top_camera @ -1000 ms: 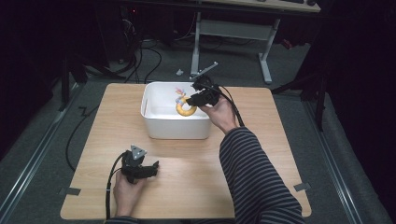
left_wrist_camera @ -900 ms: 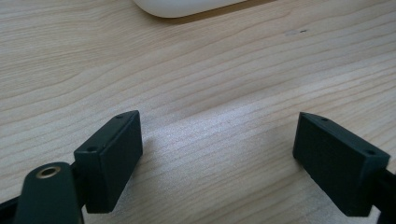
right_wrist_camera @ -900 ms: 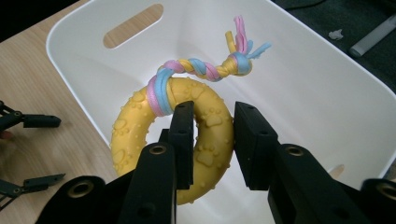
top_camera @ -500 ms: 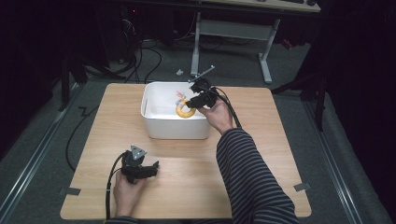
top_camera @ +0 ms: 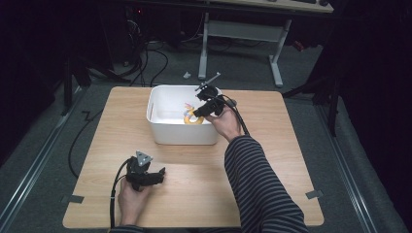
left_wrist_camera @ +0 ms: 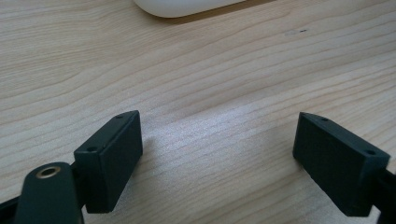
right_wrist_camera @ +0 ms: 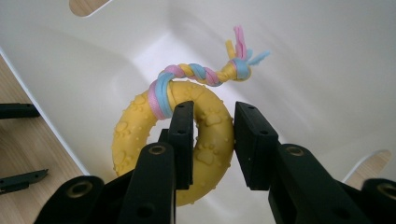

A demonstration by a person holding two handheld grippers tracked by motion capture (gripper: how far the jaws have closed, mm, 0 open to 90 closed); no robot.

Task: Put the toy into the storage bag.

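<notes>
Left gripper [top_camera: 158,175] resting low on the bare wooden table [top_camera: 272,160] at the near edge, jaws spread wide, nothing between them. Farther off, right gripper [right_wrist_camera: 212,140] reaching into the white tub [top_camera: 160,128] at the table's middle, jaws clamped on a yellow ring [right_wrist_camera: 212,154] with braided pastel rope [right_wrist_camera: 196,73] tied to it. Ring held within the tub's walls; contact with the tub floor not discernible.
</notes>
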